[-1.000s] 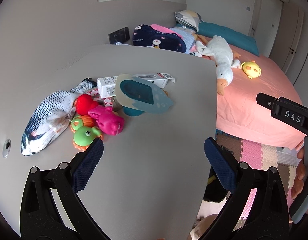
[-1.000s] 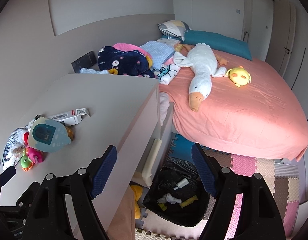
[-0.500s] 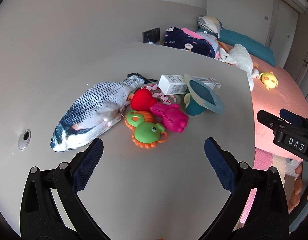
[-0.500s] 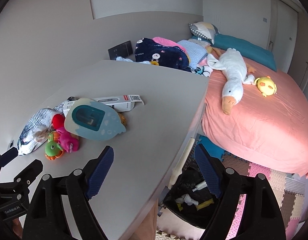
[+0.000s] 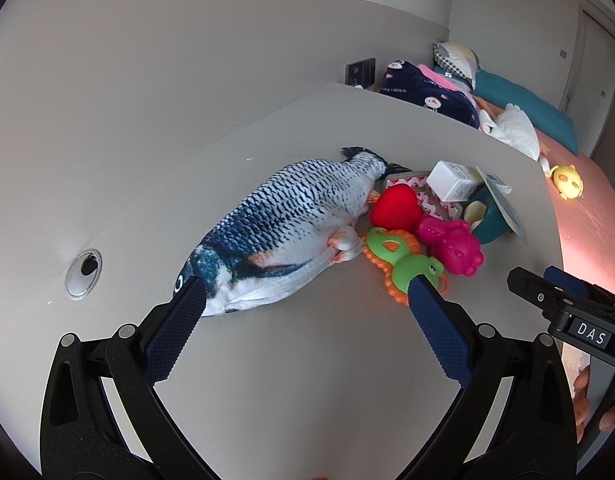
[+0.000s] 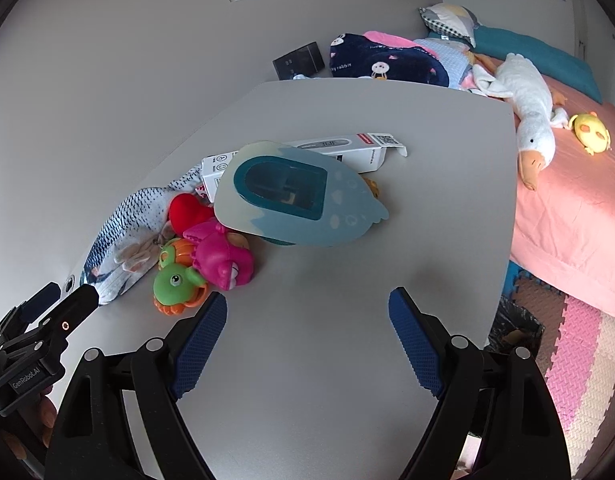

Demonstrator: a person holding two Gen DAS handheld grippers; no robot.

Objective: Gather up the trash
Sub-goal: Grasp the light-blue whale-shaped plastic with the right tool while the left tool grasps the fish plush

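Clearly, both tools are empty. The right gripper (image 6: 307, 308) has its jaws wide apart near the bottom centre of its view, with only bare desk (image 6: 315, 360) between them. The left gripper (image 5: 303, 300) is just as wide; its fingertips frame the head of the plush fish (image 5: 283, 224) and the green toy (image 5: 415, 268), but I cannot tell if they touch.

Just above the right fingers, in the middle of the frame, lies the blue blister package (image 6: 295, 196), tilted because it rests on a teal tray and on the long white carton (image 6: 347, 148) behind it. These two look like packaging, so I judge them to be the trash. The red toy (image 5: 395, 212) and pink toy (image 6: 219, 256) crowd beside them.

At the lower right edge, beside the desk, a black bin bag (image 6: 515, 328) stands open on the floor, probably placed there so that trash drops in easily.
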